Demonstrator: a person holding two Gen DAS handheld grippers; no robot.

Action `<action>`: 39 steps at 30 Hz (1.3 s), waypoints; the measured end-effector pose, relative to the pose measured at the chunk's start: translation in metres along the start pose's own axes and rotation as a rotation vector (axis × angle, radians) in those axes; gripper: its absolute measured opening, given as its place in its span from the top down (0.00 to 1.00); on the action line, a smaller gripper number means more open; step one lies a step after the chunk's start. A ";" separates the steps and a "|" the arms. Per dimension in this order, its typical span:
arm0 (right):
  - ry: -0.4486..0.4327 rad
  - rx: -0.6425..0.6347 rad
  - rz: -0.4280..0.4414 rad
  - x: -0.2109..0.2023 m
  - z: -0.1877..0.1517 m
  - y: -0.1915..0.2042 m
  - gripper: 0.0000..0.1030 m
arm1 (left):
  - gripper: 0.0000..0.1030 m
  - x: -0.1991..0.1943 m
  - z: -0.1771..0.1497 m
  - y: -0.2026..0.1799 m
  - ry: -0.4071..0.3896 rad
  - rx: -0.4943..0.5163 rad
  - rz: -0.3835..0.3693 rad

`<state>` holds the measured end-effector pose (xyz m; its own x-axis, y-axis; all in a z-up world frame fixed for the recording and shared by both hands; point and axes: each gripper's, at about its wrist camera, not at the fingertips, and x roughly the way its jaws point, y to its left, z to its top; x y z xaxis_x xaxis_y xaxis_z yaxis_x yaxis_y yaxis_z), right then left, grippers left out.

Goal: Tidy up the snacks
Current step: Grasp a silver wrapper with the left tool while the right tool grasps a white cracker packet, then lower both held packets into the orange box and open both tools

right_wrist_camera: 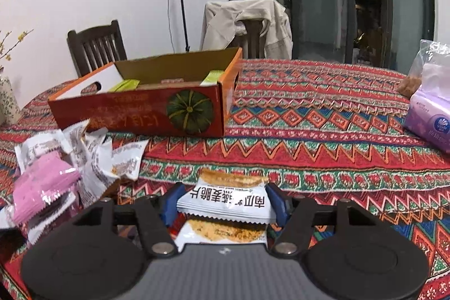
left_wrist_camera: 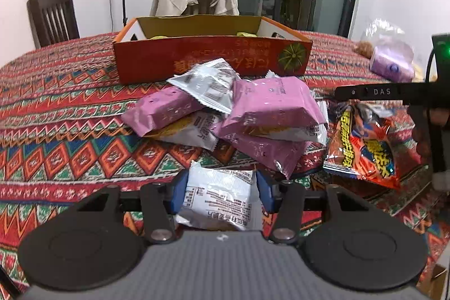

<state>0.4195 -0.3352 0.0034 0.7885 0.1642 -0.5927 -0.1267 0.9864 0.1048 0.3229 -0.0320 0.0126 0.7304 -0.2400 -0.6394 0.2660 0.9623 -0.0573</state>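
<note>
Grippers, left (left_wrist_camera: 220, 194) and right (right_wrist_camera: 222, 204), each clamped a light, crinkly white packet (left_wrist_camera: 219, 197) (right_wrist_camera: 225, 201) by its sides near the table's front edge; loose packets (left_wrist_camera: 239, 114) lay before the far box (left_wrist_camera: 211, 58).

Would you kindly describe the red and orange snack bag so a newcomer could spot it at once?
Start at the red cardboard box on the patterned tablecloth, then drop to the heap of packets before it. Right of the heap lies the red and orange snack bag, the only one with bold yellow lettering; its neighbours are pink or white.
</note>
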 end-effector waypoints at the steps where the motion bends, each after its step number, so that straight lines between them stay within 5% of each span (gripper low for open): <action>1: -0.009 0.002 -0.001 -0.002 0.001 0.001 0.40 | 0.50 -0.003 0.000 0.004 -0.006 -0.013 -0.004; 14: -0.116 -0.057 -0.027 -0.035 0.021 0.021 0.40 | 0.52 -0.021 0.051 0.053 -0.118 -0.105 -0.050; 21: -0.165 -0.115 0.053 -0.040 0.058 0.029 0.40 | 0.52 0.012 0.140 0.077 -0.123 -0.048 -0.087; 25: -0.181 -0.169 0.123 -0.026 0.105 0.035 0.40 | 0.52 0.068 0.205 0.084 -0.069 -0.040 -0.124; 33: -0.061 -0.216 0.200 0.113 0.222 0.058 0.40 | 0.51 0.232 0.294 0.080 0.090 -0.040 -0.047; 37: 0.018 -0.218 0.114 0.196 0.240 0.067 0.39 | 0.34 0.289 0.300 0.087 0.144 -0.094 -0.010; 39: 0.112 -0.211 0.078 0.230 0.236 0.068 0.39 | 0.32 0.298 0.298 0.091 0.159 -0.102 -0.016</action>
<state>0.7343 -0.2317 0.0628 0.7011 0.2285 -0.6755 -0.3170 0.9484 -0.0082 0.7524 -0.0542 0.0458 0.6160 -0.2394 -0.7505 0.2058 0.9685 -0.1401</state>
